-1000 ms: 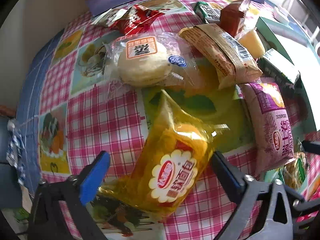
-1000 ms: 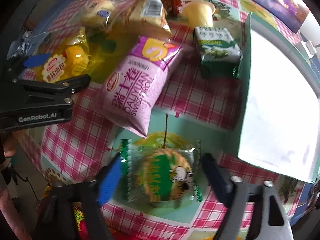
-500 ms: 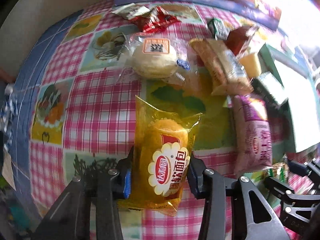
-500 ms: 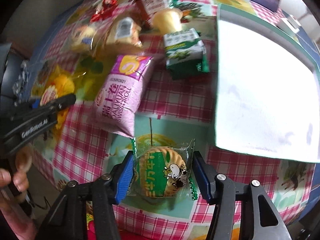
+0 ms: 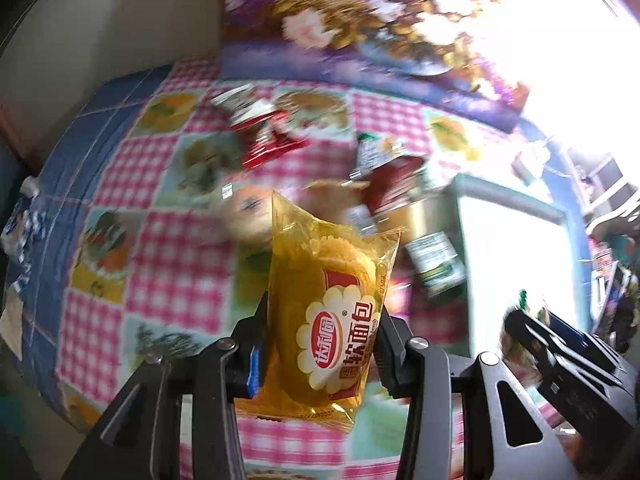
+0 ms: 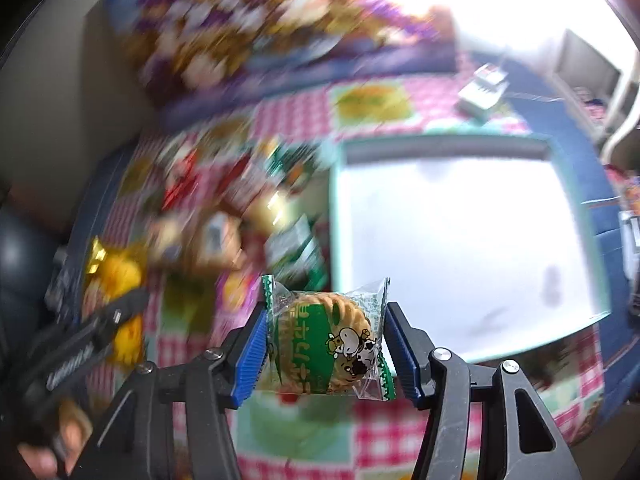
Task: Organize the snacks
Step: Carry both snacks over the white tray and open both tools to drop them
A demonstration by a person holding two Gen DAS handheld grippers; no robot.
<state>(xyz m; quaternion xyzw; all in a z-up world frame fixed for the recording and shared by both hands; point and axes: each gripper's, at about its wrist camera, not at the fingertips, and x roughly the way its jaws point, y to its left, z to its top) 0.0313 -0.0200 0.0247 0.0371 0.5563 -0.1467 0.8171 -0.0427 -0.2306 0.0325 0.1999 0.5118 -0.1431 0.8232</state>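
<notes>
My left gripper (image 5: 320, 356) is shut on a yellow soft-bread packet (image 5: 332, 304) and holds it lifted above the checked tablecloth. My right gripper (image 6: 324, 350) is shut on a green-wrapped round biscuit packet (image 6: 328, 336), also lifted off the table. The right gripper shows at the right edge of the left wrist view (image 5: 560, 356). The left gripper with its yellow packet shows at the left of the right wrist view (image 6: 92, 340). A white tray with a pale green rim (image 6: 338, 216) lies to the right; it also shows in the left wrist view (image 5: 460, 220).
Several blurred snacks lie on the pink checked tablecloth (image 5: 168, 240): a red wrapper (image 5: 272, 140), a green carton (image 5: 436, 264), a round bun (image 5: 248, 212). A small box (image 6: 480, 88) sits beyond the tray. A floral cloth (image 5: 360, 20) hangs at the back.
Both grippers have risen from the table with their packets held. The views tilted up toward the back wall and the tray. A second ago both were open around the packets.
</notes>
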